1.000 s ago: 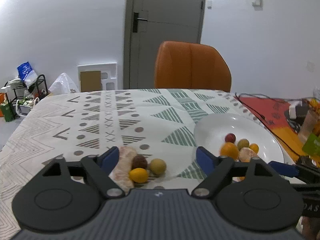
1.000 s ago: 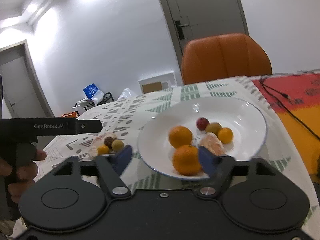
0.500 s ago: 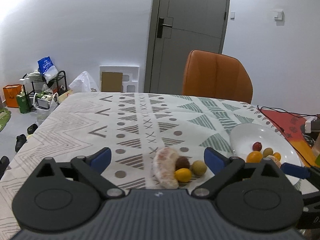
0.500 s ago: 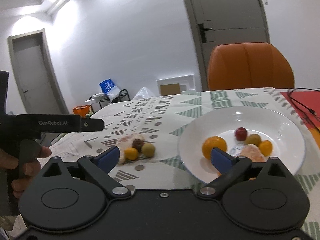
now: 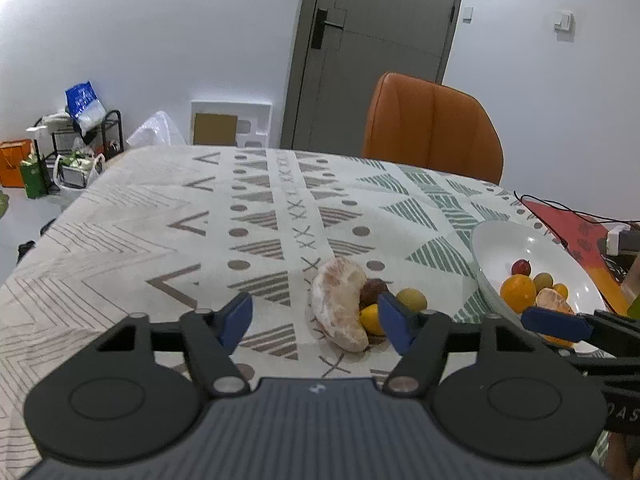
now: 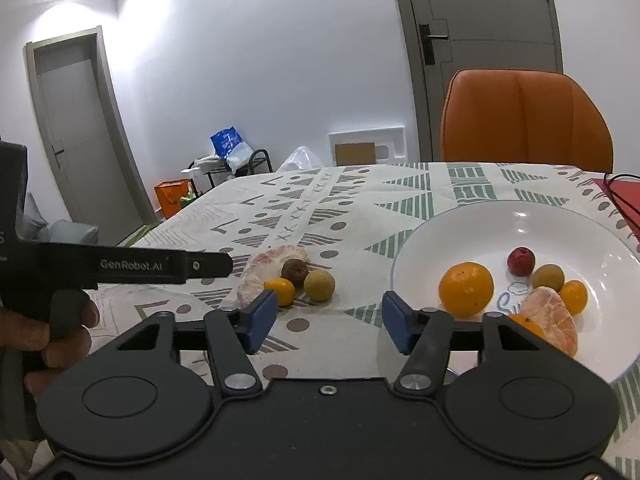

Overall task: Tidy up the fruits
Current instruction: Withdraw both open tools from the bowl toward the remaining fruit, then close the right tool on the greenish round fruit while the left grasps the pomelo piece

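Note:
A peeled pomelo wedge (image 5: pixel 340 304) lies on the patterned tablecloth with a brown fruit (image 5: pixel 372 290), a small yellow fruit (image 5: pixel 370 319) and a green-yellow fruit (image 5: pixel 412 299) beside it. My left gripper (image 5: pixel 316 322) hovers open just in front of them, with nothing held. A white plate (image 6: pixel 480 224) to the right holds an orange (image 6: pixel 466 289), a red fruit (image 6: pixel 521 260), a peeled citrus (image 6: pixel 552 320) and other small fruits. My right gripper (image 6: pixel 329 322) stands open and empty between the loose pile (image 6: pixel 286 274) and the plate.
An orange chair (image 5: pixel 432 136) stands behind the table's far edge. A black cable (image 5: pixel 560 208) and a red mat (image 5: pixel 576 236) lie at the far right. A hand (image 6: pixel 44 336) holds the left gripper's body at the left of the right wrist view.
Both grippers have pulled back and swung left. The left one now has the pomelo pile between its fingers' line of sight; the right one moved off the plate toward the gap beside it.

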